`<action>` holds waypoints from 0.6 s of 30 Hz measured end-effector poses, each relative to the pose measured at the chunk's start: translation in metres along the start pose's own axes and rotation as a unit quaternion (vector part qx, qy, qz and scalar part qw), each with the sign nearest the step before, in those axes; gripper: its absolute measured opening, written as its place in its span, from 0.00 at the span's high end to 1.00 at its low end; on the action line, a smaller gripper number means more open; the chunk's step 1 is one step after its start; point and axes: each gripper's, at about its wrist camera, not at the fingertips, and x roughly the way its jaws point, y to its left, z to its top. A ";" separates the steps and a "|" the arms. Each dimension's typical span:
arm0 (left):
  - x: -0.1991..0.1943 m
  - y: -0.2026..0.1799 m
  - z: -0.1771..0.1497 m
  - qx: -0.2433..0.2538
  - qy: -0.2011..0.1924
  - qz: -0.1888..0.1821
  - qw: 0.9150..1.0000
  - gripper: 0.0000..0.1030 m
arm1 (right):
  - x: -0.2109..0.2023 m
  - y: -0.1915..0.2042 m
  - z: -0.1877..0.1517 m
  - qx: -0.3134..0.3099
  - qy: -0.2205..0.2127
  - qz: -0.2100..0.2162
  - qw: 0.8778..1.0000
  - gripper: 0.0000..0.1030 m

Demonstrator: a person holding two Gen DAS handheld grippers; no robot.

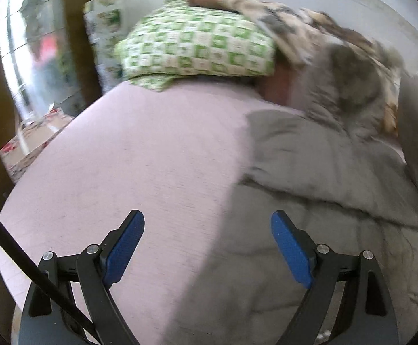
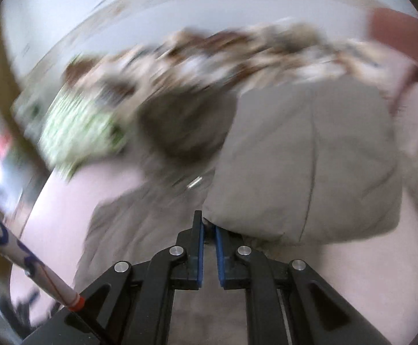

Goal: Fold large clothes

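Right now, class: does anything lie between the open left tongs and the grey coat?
Nothing visible does. The left tongs hang open over the pink bedsheet, with the grey coat spread directly ahead, unobstructed.

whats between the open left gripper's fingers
Left wrist view: nothing held between the left hand-held gripper fingers; below lie bare pink sheet and the grey coat edge.

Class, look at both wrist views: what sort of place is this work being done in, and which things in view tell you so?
Most likely a bedroom, on a bed. A green-and-white checked pillow lies at the head of a pink bedsheet, with a patterned blanket bunched behind it. A grey padded coat is spread on the sheet.
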 end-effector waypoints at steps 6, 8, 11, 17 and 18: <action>0.004 0.032 0.007 -0.031 0.008 0.019 0.999 0.13 | 0.091 0.064 -0.080 -0.026 0.134 0.033 0.990 0.74; 0.003 0.038 0.007 -0.036 0.012 0.013 0.999 0.13 | 0.099 0.070 -0.100 -0.036 0.146 0.016 0.989 0.55; 0.001 0.043 0.007 -0.044 0.009 0.009 0.999 0.13 | 0.089 0.074 -0.115 -0.060 0.139 -0.003 0.989 0.33; 0.006 0.048 0.006 -0.063 0.028 -0.006 0.998 0.13 | 0.047 0.067 -0.107 -0.066 0.088 -0.021 0.994 0.33; 0.007 0.049 0.005 -0.066 0.031 -0.005 0.997 0.13 | 0.043 0.064 -0.102 -0.053 0.074 -0.022 0.996 0.33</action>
